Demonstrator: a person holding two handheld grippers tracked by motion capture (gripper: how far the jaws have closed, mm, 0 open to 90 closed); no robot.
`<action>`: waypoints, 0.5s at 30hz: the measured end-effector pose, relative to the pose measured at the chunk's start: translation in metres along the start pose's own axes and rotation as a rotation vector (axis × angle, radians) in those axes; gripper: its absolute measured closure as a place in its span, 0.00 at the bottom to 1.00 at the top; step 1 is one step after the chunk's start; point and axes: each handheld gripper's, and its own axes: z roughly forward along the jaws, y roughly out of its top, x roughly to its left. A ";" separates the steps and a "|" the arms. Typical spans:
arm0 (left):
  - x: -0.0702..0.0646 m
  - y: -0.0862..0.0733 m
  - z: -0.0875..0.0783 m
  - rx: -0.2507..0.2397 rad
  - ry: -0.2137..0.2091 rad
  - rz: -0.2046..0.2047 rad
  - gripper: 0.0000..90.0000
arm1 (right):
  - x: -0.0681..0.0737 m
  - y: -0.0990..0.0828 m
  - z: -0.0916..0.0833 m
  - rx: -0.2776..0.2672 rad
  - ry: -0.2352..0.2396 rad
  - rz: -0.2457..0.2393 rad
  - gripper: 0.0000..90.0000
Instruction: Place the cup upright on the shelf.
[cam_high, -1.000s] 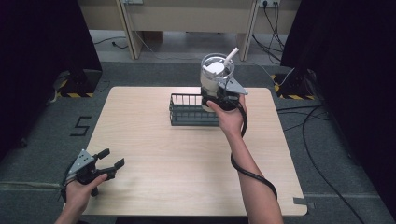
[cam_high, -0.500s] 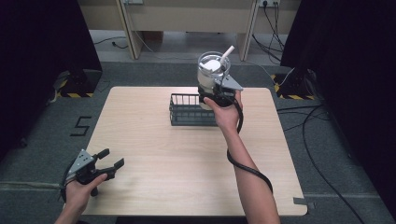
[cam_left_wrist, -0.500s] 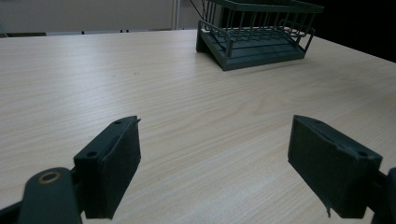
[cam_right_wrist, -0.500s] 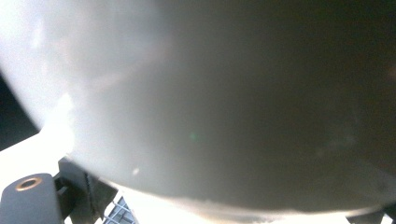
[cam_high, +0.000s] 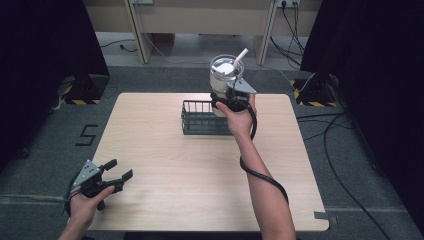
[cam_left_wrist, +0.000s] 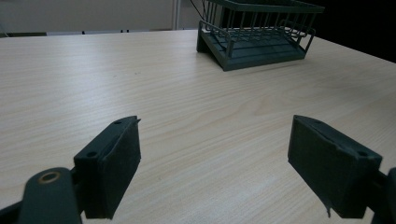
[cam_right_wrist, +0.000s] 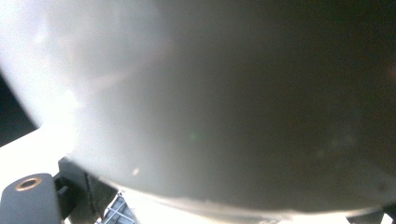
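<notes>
Our right tool (cam_high: 226, 97) pinches a clear lidded cup (cam_high: 226, 75) with a straw, held upright above the wire basket (cam_high: 202, 118) to keep it level; our left tool (cam_high: 111, 172) rests spread, low over the bench (cam_high: 200, 170).

Two bare forearms, no sleeves worn. Each hand is wrapped around a black two-jaw gripper: the left gripper (cam_high: 116, 170) and right gripper (cam_high: 229, 96) are each topped by a grey three-cornered plate, and a black cable is trailed from the right one
</notes>
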 end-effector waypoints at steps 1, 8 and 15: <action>0.000 0.000 0.000 0.000 0.000 -0.001 0.18 | 0.000 0.000 0.001 0.003 -0.001 -0.001 0.13; 0.000 0.000 0.000 0.001 -0.001 0.003 0.18 | 0.003 -0.003 0.010 0.017 0.000 -0.007 0.13; 0.001 0.000 0.000 0.001 -0.001 0.005 0.18 | 0.003 -0.008 0.018 0.037 -0.007 -0.004 0.13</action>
